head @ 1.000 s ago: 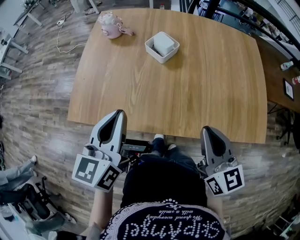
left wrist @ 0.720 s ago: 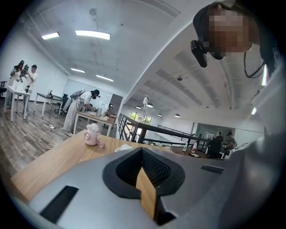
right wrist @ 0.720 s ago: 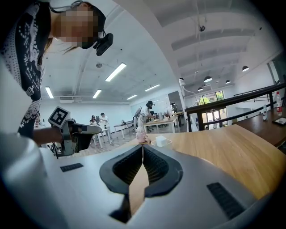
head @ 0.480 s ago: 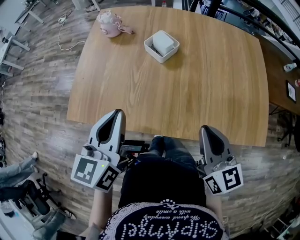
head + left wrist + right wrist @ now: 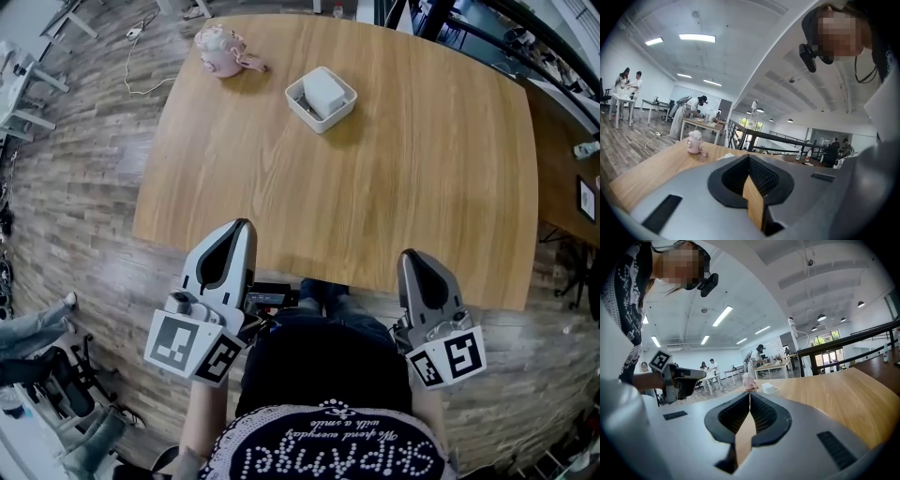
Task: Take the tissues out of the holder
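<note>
Pointing toward table (image 5: 431,178), left claw (image 5: 240,225), right claw (image 5: 411,255), both closed

Wood-plank floor (image 5: 75,216); light wooden table (image 5: 422,187); white ceiling (image 5: 740,61) with strip lights (image 5: 697,37); distant desks (image 5: 701,124).

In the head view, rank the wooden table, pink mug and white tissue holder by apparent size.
Largest: wooden table, by far. Then white tissue holder, slightly bigger than pink mug; those two look close.
</note>
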`<state>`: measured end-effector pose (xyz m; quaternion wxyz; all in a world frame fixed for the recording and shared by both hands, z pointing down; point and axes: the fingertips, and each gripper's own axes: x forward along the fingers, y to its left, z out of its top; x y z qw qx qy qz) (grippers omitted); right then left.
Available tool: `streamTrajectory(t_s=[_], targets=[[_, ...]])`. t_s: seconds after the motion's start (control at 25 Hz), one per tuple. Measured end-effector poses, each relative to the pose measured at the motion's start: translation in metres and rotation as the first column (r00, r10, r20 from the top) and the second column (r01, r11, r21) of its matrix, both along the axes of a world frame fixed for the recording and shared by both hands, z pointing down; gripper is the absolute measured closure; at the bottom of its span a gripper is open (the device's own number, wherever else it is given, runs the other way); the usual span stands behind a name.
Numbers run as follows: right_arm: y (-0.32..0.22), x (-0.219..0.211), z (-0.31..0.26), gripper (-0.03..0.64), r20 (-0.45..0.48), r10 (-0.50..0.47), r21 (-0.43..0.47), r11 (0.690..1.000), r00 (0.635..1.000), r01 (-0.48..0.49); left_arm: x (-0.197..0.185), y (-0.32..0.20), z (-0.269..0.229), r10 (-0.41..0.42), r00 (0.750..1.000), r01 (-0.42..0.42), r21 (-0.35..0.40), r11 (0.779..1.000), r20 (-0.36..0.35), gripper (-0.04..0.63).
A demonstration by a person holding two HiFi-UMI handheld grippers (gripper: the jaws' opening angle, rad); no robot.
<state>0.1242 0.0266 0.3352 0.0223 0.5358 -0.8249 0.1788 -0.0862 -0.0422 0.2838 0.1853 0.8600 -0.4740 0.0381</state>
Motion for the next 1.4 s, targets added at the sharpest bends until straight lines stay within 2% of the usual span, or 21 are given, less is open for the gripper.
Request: streamTrajectory(t_s=[0.28,0.48,0.96,1.4], targets=[[-0.005,0.014,0.003,0.604,-0.003,-0.02,0.012,1.0,1.0,0.02,0.007,-0.002,0.001,-0.028,0.999,0.027,0.018,0.999,0.026,0.591],[-0.004,0.022,0.007,0.604,-0.014,-0.009,0.003,1.0,1.0,0.009,0.014,-0.003,-0.001,-0.013,0.999,0.012,0.034,0.999,0.031,0.591],[-0.021,-0.004,-0.011,0.604,-0.013,0.004,0.029,1.0,1.0,-0.004,-0.002,-0.026,-0.006,0.029,0.999,-0.03,0.031,0.999,0.03,0.591],[-0.037,-0.006,-0.013,0.604,-0.047,0.017,0.045,0.999,0.999,-0.015,-0.002,-0.034,-0.006,0.045,0.999,-0.046,0.047,0.998,0.026,0.591]])
